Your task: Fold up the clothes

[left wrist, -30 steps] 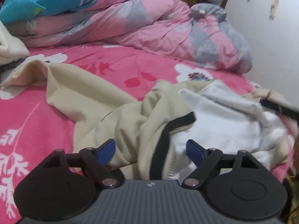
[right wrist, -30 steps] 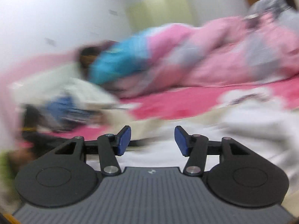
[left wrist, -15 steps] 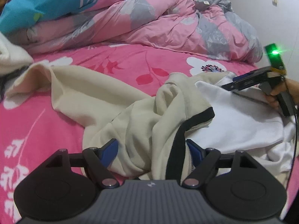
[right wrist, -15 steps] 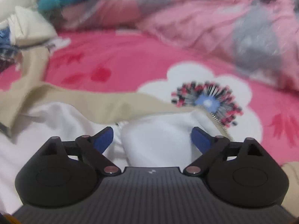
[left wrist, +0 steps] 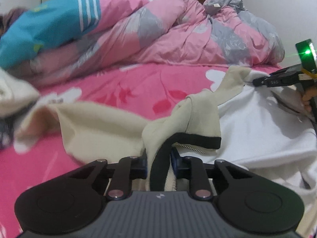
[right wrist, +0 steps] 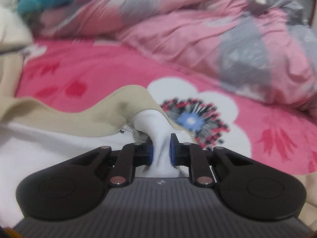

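Both grippers closing on jacket [left wrist: 111,127]: left gripper [left wrist: 158,163] pinches black-trimmed edge, right gripper [right wrist: 161,154] white lining; grasp step; next, probably lift and spread flat.

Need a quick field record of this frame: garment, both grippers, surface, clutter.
garment: beige jacket with black trim and white lining, crumpled, unfolded
left gripper: jaws closing, pads pressing the black-trimmed edge
right gripper: jaws closing, pinching a bunch of the white lining
surface: pink floral bedsheet
clutter: pink and grey duvet heaped behind; blue striped garment on top of it
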Demonstrator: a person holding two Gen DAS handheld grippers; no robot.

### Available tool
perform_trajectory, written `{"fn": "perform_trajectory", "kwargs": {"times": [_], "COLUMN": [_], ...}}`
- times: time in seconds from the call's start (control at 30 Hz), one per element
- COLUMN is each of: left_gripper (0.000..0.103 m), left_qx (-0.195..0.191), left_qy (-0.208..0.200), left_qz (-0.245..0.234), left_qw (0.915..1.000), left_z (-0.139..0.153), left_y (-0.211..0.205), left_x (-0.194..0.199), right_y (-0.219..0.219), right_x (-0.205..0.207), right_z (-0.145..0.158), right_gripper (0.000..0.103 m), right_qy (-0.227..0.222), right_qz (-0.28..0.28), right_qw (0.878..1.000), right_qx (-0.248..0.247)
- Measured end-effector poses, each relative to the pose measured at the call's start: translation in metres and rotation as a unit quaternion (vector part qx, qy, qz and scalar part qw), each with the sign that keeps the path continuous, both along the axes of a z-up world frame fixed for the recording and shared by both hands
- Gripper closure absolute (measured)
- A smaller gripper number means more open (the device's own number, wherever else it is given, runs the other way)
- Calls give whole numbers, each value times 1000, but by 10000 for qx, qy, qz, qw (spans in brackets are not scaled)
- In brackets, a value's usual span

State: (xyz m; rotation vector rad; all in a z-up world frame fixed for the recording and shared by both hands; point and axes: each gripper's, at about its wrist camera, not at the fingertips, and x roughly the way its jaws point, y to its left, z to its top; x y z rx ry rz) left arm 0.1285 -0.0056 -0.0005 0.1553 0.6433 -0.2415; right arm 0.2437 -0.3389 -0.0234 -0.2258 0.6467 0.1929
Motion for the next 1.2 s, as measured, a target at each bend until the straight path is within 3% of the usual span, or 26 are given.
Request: {"fn": "perform_trajectory", "kwargs": {"times": [0.17,0.53,0.7,0.87,1.03,1.1,1.17,1.2], "left_gripper": [89,91,91,90,67,31,23,23], "left_qx": [524,1193,1270,1427,1249,870,366,118], "left_qy": [-515,-1084,-1003,-751,-147,51,280,390], "left_qz": [24,22,88,185,390,512,644,705], "left_qw": [9973,9869,9868,9867,9913,9949,9969,9967], "left_z": [16,38,15,-23,-40,-29,-13,-4], "left_y": [-7,-35,-51,-62,-55,-44,-29,-22], "left_x": [42,203,265,313,334,330,322,318], "right_y": [-8,-43,-50,-53,-57,-57,-60,-64], "right_x": [5,83,136,186,213,211,204,196], "right_z": [17,52,51,11,-44,-47,-36,-28], "right_gripper": [90,90,90,90,82,76,55,51], "right_qy": [-452,-932,-1041,-830,-207,-160,87,144], "right_qz": [-272,-1009,-1154,-1359,-1502,-1439,-1419,-1393], "right_qw": [9986,9904,9878,9871,9881,9892,9893,9892], "right_qx": [-70,179,84,141,262,232,329,426]}}
